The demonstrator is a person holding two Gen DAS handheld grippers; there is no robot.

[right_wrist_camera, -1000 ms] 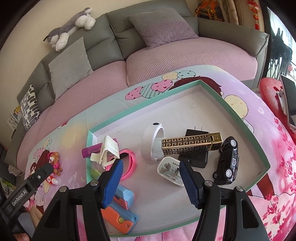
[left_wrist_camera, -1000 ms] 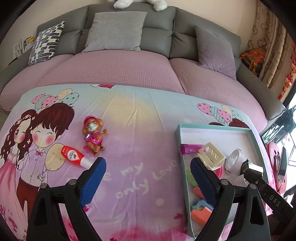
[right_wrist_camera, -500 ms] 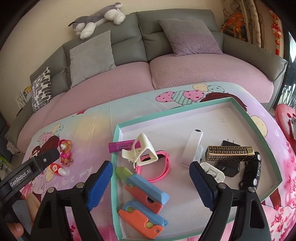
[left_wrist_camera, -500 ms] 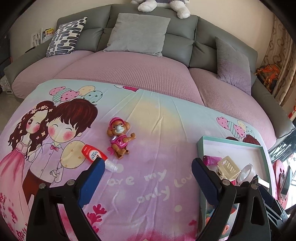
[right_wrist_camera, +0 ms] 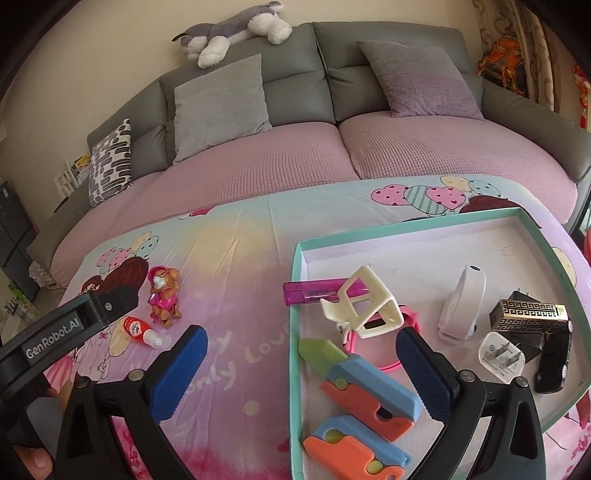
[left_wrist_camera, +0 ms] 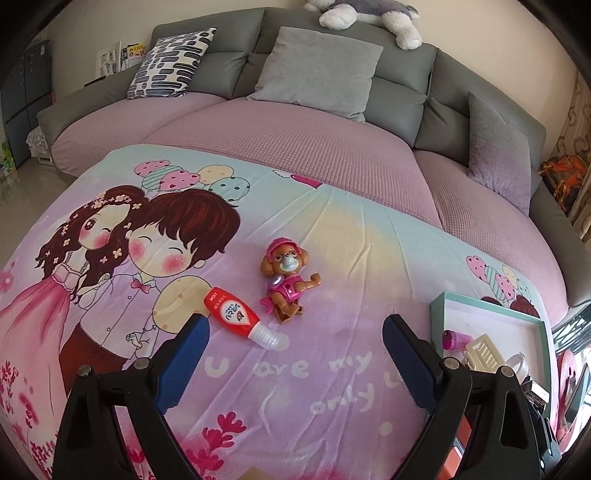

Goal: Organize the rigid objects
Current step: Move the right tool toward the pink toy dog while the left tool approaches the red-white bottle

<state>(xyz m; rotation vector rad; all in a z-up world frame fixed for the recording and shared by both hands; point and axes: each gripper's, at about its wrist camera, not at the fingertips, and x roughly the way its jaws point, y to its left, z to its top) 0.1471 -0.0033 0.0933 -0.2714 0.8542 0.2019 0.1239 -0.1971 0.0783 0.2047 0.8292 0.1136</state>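
Note:
A pink-and-brown toy dog [left_wrist_camera: 285, 280] and a red glue tube [left_wrist_camera: 236, 314] lie loose on the printed blanket, just ahead of my open, empty left gripper [left_wrist_camera: 291, 365]. Both also show in the right wrist view, the toy dog [right_wrist_camera: 164, 295] and the tube [right_wrist_camera: 142, 330] at the left. A teal-rimmed tray [right_wrist_camera: 295, 332] holds a white hair clip [right_wrist_camera: 364, 308], a purple lighter [right_wrist_camera: 314, 291], orange-and-blue toy knives [right_wrist_camera: 369, 391], a gold box [right_wrist_camera: 528, 314], a white plug [right_wrist_camera: 500, 356] and a black toy car [right_wrist_camera: 554, 363]. My right gripper [right_wrist_camera: 303, 369] is open and empty over the tray's left rim.
The blanket covers a round table in front of a grey and pink sofa [left_wrist_camera: 295, 140] with cushions and a plush husky [right_wrist_camera: 232, 29]. The left gripper's body [right_wrist_camera: 62, 328] shows at the left of the right wrist view. The tray [left_wrist_camera: 491, 314] sits at the right edge in the left wrist view.
My left gripper has swung left, away from the tray and towards the toy dog and glue tube. My right gripper has drawn back and left from over the tray's middle to its left rim.

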